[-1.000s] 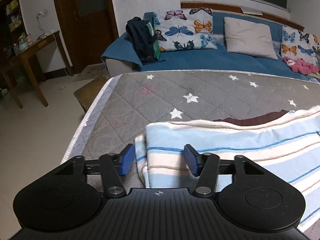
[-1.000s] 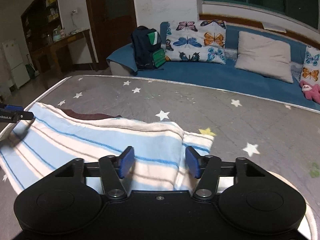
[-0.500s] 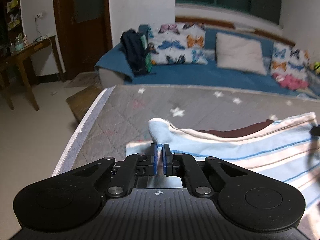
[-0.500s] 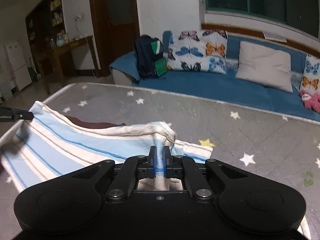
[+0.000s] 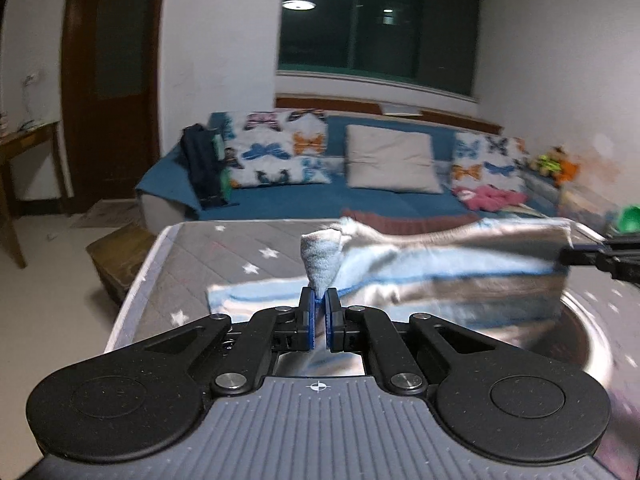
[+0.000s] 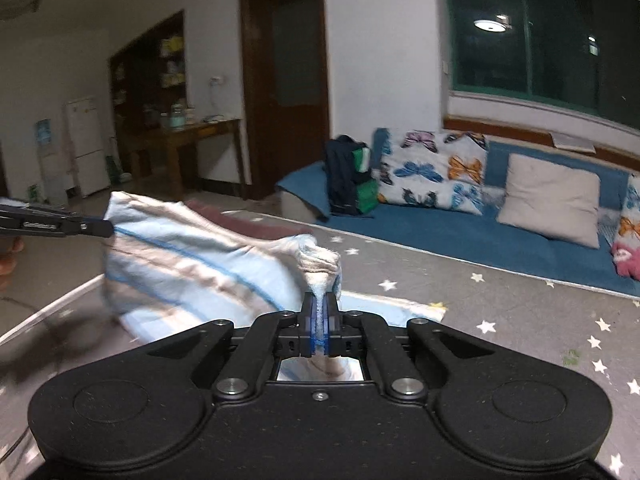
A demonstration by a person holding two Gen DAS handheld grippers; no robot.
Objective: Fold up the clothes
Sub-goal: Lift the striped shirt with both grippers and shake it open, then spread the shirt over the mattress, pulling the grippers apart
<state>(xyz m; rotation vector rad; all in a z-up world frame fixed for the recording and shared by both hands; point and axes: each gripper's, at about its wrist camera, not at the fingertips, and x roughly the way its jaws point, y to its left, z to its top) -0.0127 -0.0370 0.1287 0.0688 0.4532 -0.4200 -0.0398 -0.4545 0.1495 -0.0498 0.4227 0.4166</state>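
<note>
Blue sofa (image 5: 304,196) behind star-print mattress (image 6: 500,312); on sofa: butterfly pillows (image 5: 280,156), grey cushion (image 5: 390,164), dark backpack (image 6: 346,176). Wooden door (image 6: 286,80) left of sofa.

Blue sofa (image 5: 304,196) beneath dark window (image 5: 376,20)

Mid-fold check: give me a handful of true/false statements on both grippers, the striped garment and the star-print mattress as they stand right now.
1. The left gripper is shut on the striped garment. True.
2. The right gripper is open above the cloth. False: it is shut on a bunched corner.
3. The garment lies flat on the star-print mattress. False: its gripped edge is lifted, and a lower layer rests on the mattress.
4. A backpack sits on the blue sofa. True.
5. The garment is plain red. False: it has light blue and beige stripes.
</note>
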